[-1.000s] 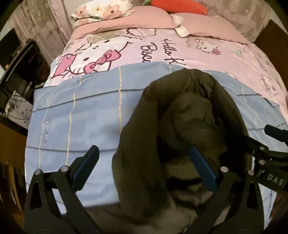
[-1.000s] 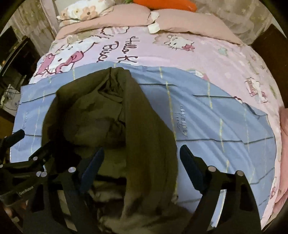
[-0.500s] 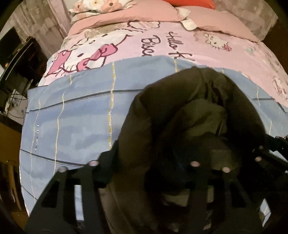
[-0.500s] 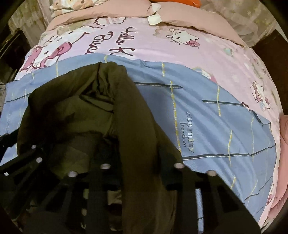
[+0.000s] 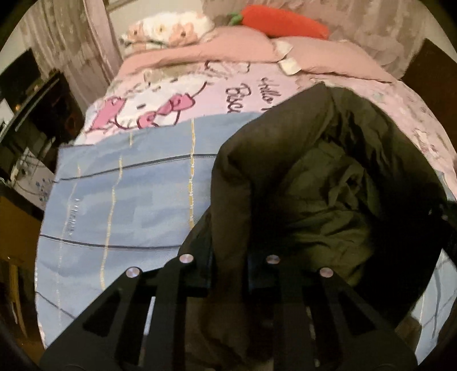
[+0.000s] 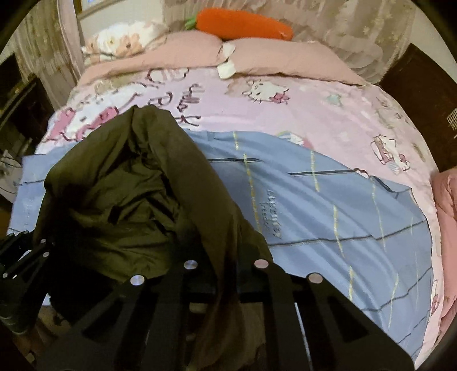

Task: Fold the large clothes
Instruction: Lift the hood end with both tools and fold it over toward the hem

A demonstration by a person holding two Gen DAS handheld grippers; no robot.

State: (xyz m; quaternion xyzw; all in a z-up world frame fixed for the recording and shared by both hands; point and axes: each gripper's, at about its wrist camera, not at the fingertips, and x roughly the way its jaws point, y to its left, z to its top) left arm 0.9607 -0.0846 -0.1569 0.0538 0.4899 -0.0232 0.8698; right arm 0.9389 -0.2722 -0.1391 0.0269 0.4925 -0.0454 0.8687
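Note:
A large dark olive jacket (image 5: 328,177) hangs bunched over the blue checked sheet (image 5: 128,199) on the bed. My left gripper (image 5: 228,274) is shut on the jacket's left edge, the fabric pinched between its black fingers. In the right wrist view the jacket (image 6: 128,194) fills the left half, and my right gripper (image 6: 225,274) is shut on its right edge. Both hold the jacket lifted, its far part draped towards the pink cover. The left gripper shows at the left edge of the right wrist view (image 6: 17,256).
A pink Hello Kitty duvet (image 6: 285,114) covers the bed beyond the blue sheet (image 6: 328,214). Pink pillows (image 6: 257,57) and an orange carrot plush (image 6: 242,22) lie at the head. Dark furniture (image 5: 34,114) stands left of the bed, a dark cabinet (image 6: 422,94) right.
Both grippers went from open around the jacket's edges to shut on them. They have since lifted the jacket, and it now reaches farther up towards the pink duvet.

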